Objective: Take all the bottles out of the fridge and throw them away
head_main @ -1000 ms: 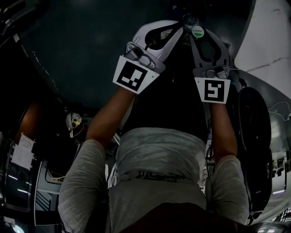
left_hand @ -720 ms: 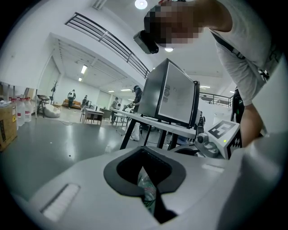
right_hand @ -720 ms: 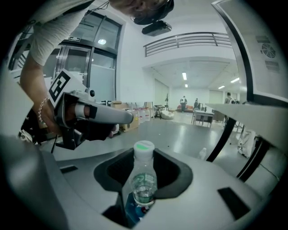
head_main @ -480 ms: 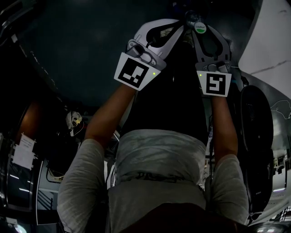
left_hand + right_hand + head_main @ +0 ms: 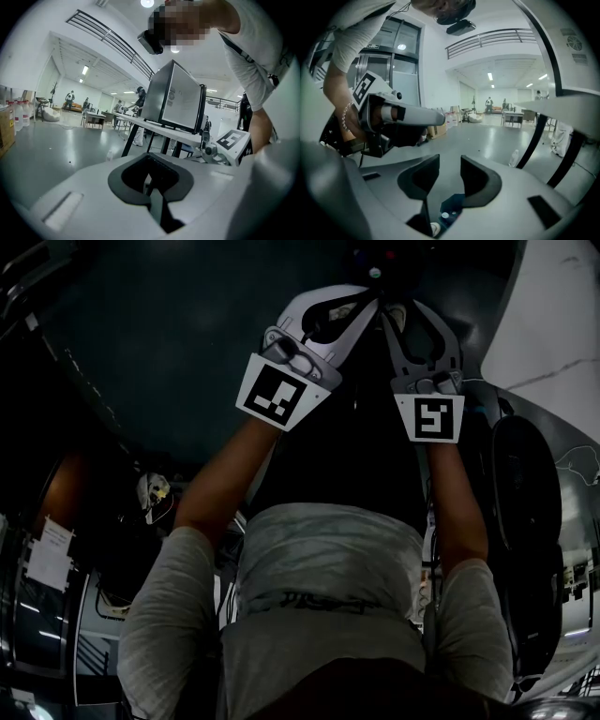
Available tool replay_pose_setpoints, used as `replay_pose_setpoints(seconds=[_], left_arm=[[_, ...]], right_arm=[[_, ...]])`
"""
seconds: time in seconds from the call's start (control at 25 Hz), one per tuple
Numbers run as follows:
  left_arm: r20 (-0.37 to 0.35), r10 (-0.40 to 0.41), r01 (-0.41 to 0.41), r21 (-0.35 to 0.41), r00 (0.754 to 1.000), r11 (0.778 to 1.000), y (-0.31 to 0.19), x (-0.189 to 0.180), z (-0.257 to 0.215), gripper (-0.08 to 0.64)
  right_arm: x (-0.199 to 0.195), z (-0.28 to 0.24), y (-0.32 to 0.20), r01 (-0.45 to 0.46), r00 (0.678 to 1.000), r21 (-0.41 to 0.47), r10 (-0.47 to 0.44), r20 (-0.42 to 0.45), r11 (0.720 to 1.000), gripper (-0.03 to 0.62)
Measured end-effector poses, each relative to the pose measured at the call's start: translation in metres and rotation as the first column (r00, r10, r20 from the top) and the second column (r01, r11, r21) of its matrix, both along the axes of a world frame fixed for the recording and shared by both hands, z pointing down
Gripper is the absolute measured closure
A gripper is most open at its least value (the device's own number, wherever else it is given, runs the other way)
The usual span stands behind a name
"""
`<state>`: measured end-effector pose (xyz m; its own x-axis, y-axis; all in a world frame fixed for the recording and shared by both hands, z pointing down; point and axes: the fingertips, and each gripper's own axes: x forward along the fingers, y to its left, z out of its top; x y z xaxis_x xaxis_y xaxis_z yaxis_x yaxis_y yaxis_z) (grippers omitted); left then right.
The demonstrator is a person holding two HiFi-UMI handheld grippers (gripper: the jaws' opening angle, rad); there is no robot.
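Observation:
In the dim head view both grippers are held out side by side over a dark surface. My right gripper (image 5: 401, 313) (image 5: 450, 165) is open, with a clear gap and nothing between its pads. Below that gap a blue patch with small white caps (image 5: 447, 213) shows. A dark shape with a small green spot (image 5: 375, 273) lies just past the tips; it is too dark to identify. My left gripper (image 5: 364, 302) (image 5: 151, 177) is shut with its dark pads meeting on nothing. The small fridge (image 5: 176, 101) stands on a table (image 5: 164, 131) beyond the left gripper.
A clear bottle (image 5: 514, 158) lies on the grey floor beside the table's dark legs (image 5: 569, 157). It is also seen as a small bottle (image 5: 108, 155) in the left gripper view. People, tables and boxes stand far off across the hall. A white panel (image 5: 553, 315) is at the right.
The bottle with the green-and-white cap that sat between my right gripper's jaws is gone from them. The right gripper has shifted slightly left and up. The left gripper has hardly moved.

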<state>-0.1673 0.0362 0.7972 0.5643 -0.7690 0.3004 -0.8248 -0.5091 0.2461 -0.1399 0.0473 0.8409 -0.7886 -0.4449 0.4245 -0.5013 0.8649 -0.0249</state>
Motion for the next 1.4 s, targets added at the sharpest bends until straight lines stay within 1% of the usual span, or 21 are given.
replay_pose_setpoints(seconds=[0.12, 0.24, 0.36, 0.6, 0.8, 0.88, 1.08, 1.24, 1.4], left_arm=[[-0.018, -0.017, 0.017, 0.003, 1.0, 1.0, 0.0, 0.001, -0.017, 0.552], [-0.028, -0.034, 0.034, 0.012, 0.999, 0.999, 0.004, 0.007, -0.039, 0.552], [-0.043, -0.056, 0.057, 0.024, 0.997, 0.998, 0.001, 0.01, -0.067, 0.552], [-0.073, -0.097, 0.1, 0.039, 0.993, 0.994, -0.006, 0.012, -0.124, 0.552], [-0.068, -0.115, 0.119, 0.055, 0.991, 0.991, -0.005, 0.02, -0.162, 0.552], [-0.072, -0.123, 0.127, 0.066, 0.99, 0.99, -0.005, 0.022, -0.178, 0.552], [-0.1, -0.122, 0.132, 0.09, 0.987, 0.987, -0.003, 0.025, -0.225, 0.552], [-0.101, -0.117, 0.128, 0.111, 0.988, 0.986, -0.007, 0.025, -0.259, 0.552], [-0.099, -0.108, 0.121, 0.135, 0.989, 0.984, -0.011, 0.025, -0.291, 0.552]], right_arm=[[-0.006, -0.025, 0.008, 0.002, 1.0, -0.025, -0.001, 0.028, 1.0, 0.453], [-0.006, -0.061, 0.013, -0.022, 0.996, -0.053, 0.027, 0.085, 0.998, 0.457], [-0.001, -0.098, 0.008, -0.043, 0.992, -0.06, 0.05, 0.114, 0.997, 0.468], [0.012, -0.165, -0.013, -0.069, 0.989, -0.03, 0.072, 0.128, 0.997, 0.483], [0.023, -0.207, -0.023, -0.06, 0.989, 0.007, 0.058, 0.137, 0.998, 0.491], [0.026, -0.221, -0.026, -0.062, 0.988, 0.013, 0.059, 0.145, 0.998, 0.506], [0.028, -0.262, -0.029, -0.055, 0.985, 0.022, 0.05, 0.164, 0.998, 0.511], [0.03, -0.295, -0.031, -0.057, 0.982, 0.038, 0.049, 0.181, 0.998, 0.52], [0.035, -0.322, -0.033, -0.07, 0.981, 0.021, 0.065, 0.184, 0.997, 0.532]])
